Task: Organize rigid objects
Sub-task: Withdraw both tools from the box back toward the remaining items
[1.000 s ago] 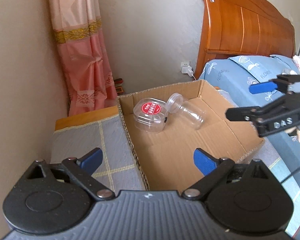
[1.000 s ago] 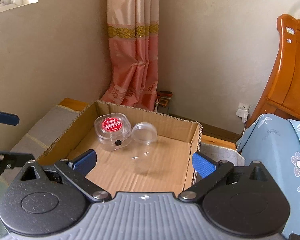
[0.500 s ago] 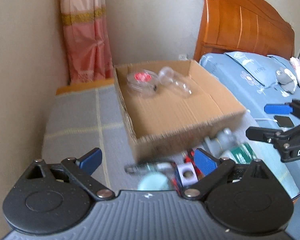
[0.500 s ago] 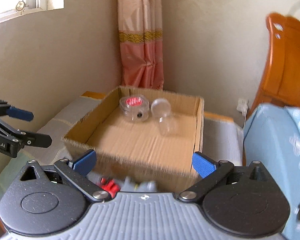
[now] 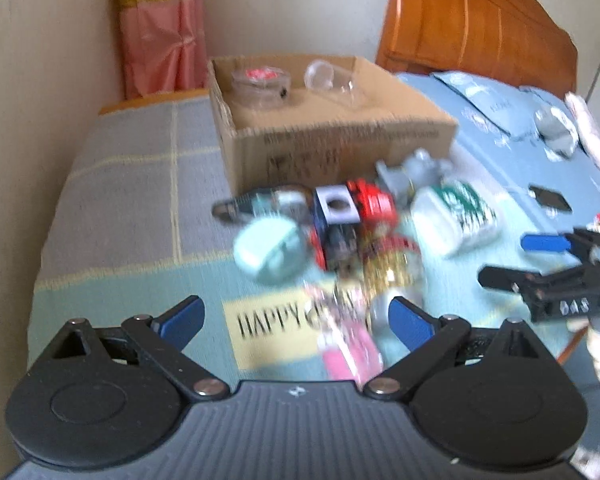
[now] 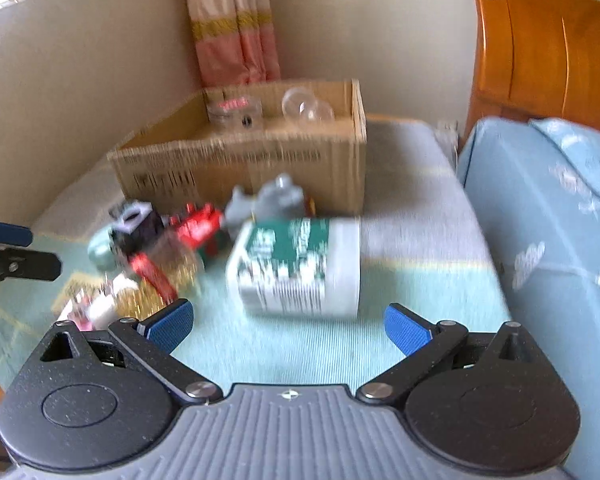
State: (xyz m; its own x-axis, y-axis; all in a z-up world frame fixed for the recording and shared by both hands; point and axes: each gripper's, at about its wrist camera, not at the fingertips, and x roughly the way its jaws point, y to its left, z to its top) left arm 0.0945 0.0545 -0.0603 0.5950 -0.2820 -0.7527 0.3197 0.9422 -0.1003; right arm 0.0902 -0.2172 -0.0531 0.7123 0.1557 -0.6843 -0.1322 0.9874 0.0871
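Observation:
An open cardboard box [image 5: 340,148] [image 6: 244,168] stands at the back of the cloth-covered table and holds a clear red-labelled container [image 5: 260,80] [image 6: 234,110] and a clear jar [image 5: 328,76] [image 6: 306,110]. A blurred pile lies in front of it: a white and green bottle on its side [image 6: 300,268] [image 5: 456,212], a mint round case [image 5: 268,252], a dark cube [image 5: 334,208] [image 6: 134,222], red pieces [image 5: 374,200] [image 6: 198,226], a gold jar [image 5: 392,268] and a pink item [image 5: 348,344]. My left gripper [image 5: 296,320] is open and empty before the pile. My right gripper [image 6: 288,324] is open and empty just before the bottle.
A wall runs along the left. A pink curtain [image 5: 160,28] hangs in the corner. A bed with a blue cover [image 6: 540,208] and an orange wooden headboard [image 5: 472,28] stands on the right. The right gripper also shows at the left wrist view's right edge [image 5: 540,264].
Both grippers have pulled back from over the box and dropped lower. The pile of objects in front of the box has come into view. Both stay open.

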